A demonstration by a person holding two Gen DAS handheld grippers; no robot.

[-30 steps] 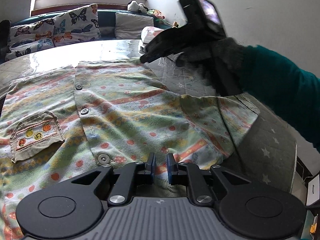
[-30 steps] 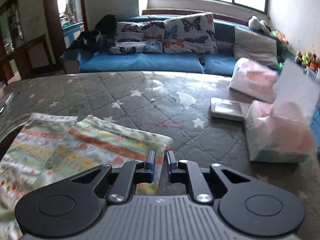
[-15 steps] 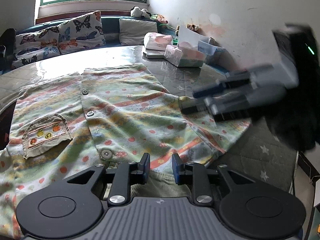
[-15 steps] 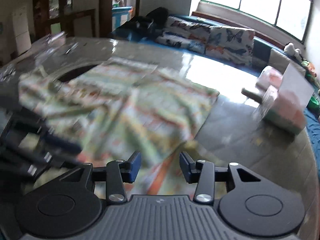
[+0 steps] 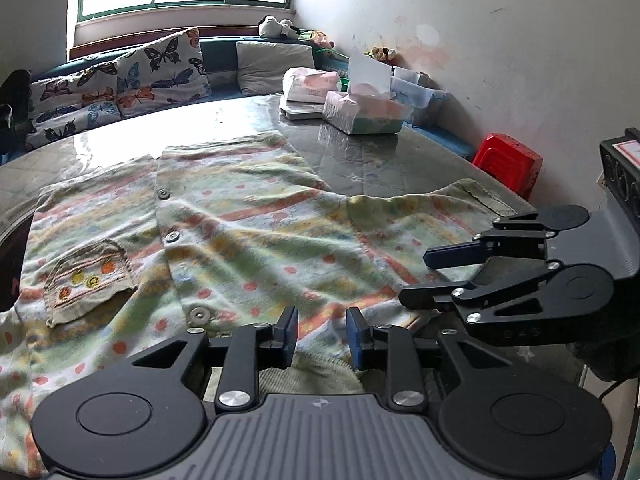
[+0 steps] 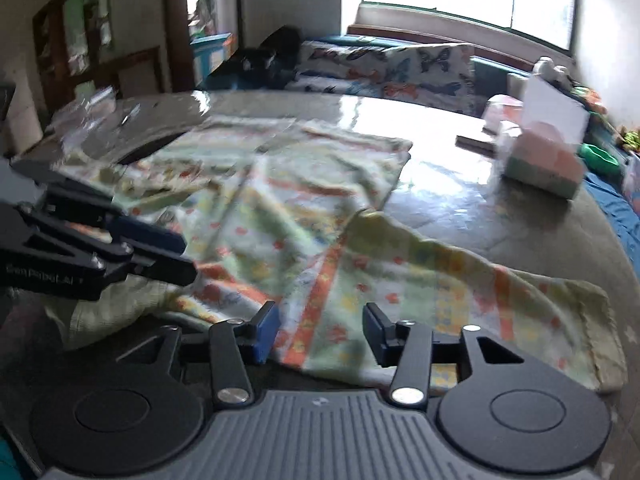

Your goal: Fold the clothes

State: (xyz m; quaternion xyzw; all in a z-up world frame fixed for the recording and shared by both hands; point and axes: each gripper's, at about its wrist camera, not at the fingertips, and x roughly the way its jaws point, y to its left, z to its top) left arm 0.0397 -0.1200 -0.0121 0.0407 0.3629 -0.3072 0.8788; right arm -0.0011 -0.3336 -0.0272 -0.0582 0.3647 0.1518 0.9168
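A pale green patterned button-up shirt (image 5: 248,220) with a chest pocket (image 5: 90,276) lies spread flat on the table; it also shows in the right wrist view (image 6: 304,216). One sleeve (image 6: 480,280) stretches out to the right. My left gripper (image 5: 319,336) is open, low over the shirt's near edge by the collar. My right gripper (image 6: 320,332) is open, low over the shoulder and sleeve. The right gripper (image 5: 416,276) enters the left wrist view from the right. The left gripper (image 6: 188,256) enters the right wrist view from the left.
The grey quilted table (image 5: 360,152) carries a tissue box (image 5: 366,116), a pink pack (image 5: 310,84) and a flat device (image 5: 300,111) at its far right. A red stool (image 5: 508,164) stands by the wall. A sofa with butterfly cushions (image 5: 132,76) lies behind.
My right gripper swung from the shirt's far corner down to the near sleeve and opened. My left gripper opened wider and stayed at the near edge.
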